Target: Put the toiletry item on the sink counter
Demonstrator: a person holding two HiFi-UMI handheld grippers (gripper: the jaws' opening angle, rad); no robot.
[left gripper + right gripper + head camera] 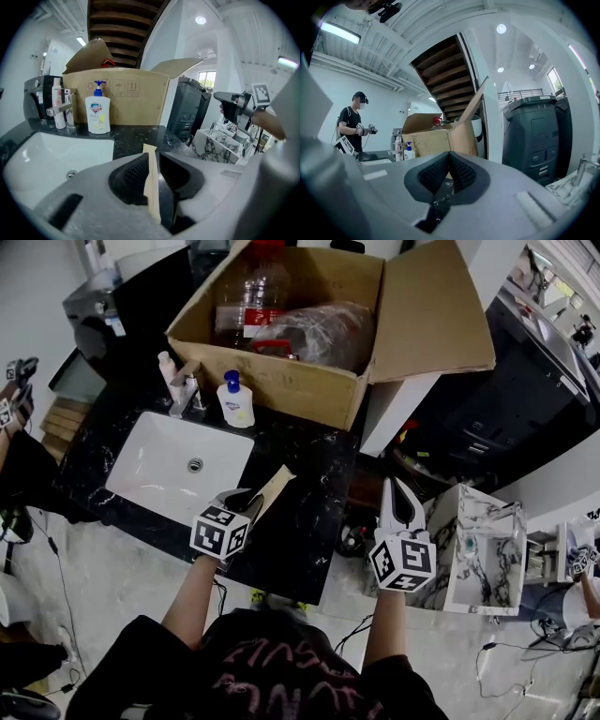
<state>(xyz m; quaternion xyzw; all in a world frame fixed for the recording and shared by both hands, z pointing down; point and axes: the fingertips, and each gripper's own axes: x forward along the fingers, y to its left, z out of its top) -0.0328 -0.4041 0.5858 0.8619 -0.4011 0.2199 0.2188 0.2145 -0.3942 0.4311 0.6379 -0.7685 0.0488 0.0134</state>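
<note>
Tan, flat and thin, like card or light wood: that is all we can make of the toiletry item (pixel 274 489) (pixel 152 192). No label shows, so we cannot say what it is. The left hand-held gripper (pixel 246 498) (pixel 152 161) is clenched on it. The ribbed black pads (pixel 133 174) press both broad faces, and the item stands on edge between them. Its near end is buried in the jaws. Its long axis runs along the jaws, and the free squared-off end points away from the person and a little rightward, toward the cardboard box (pixel 281 381) (pixel 126 101) (pixel 436 140). It hangs over the front of the desk (pixel 309 484) (pixel 136 136), which is black stone veined white, just right of the white round-cornered sink basin (pixel 159 465) (pixel 47 150). We cannot tell whether it touches the stone.

The right hand-held gripper (pixel 394 488) (pixel 449 161) has its pads pressed tight together with nothing between. It is held off the desk's right edge, near a white marble-patterned cabinet (pixel 483 549).

At the back of the desk we see a chrome faucet (pixel 185 390) (pixel 65 105) and a white soap bottle (pixel 236 401) (pixel 97 115) with a blue pump just right of it. A slim pale tube (pixel 167 367) (pixel 58 110) stands just beside the faucet. The box behind them, flaps open, holds a crumpled clear plastic bag (pixel 314 334) and a clear bottle (pixel 248 296) with a red label. The box wall hides whatever lies lower. In the right gripper view, a person (pixel 351 124) in black stands small at the far left.
</note>
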